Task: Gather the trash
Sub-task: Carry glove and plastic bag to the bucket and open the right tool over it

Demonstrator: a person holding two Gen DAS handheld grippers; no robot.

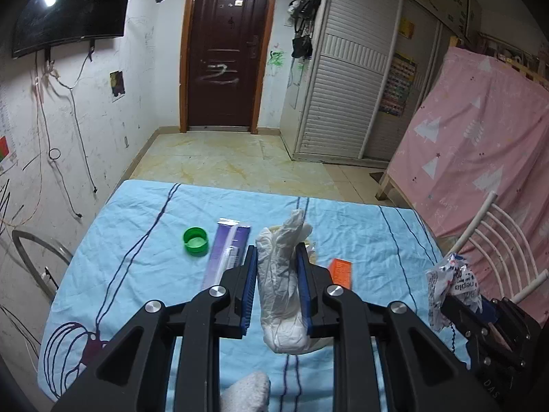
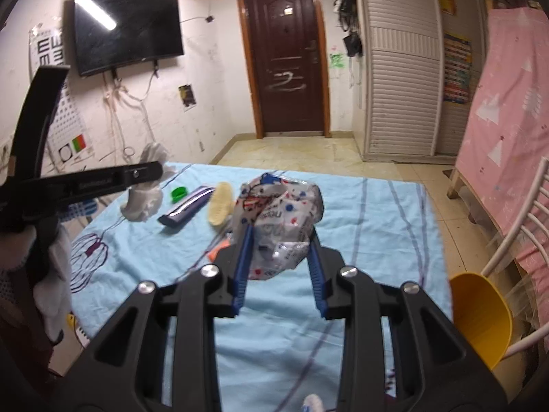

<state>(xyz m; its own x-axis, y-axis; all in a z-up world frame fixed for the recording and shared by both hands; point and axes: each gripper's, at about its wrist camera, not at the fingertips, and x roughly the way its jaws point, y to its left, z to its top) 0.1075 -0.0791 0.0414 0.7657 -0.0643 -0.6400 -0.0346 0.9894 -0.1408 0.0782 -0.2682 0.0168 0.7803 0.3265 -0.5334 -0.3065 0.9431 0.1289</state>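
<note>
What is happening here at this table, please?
A person is clearing trash from a table covered with a blue cloth, one gripper in each hand. The left gripper is shut on a crumpled white glove, held above the cloth. The right gripper holds a crumpled printed wrapper. A green bottle cap, a purple packet and an orange piece still lie on the cloth. A yellow bin stands at the table's right side.
</note>
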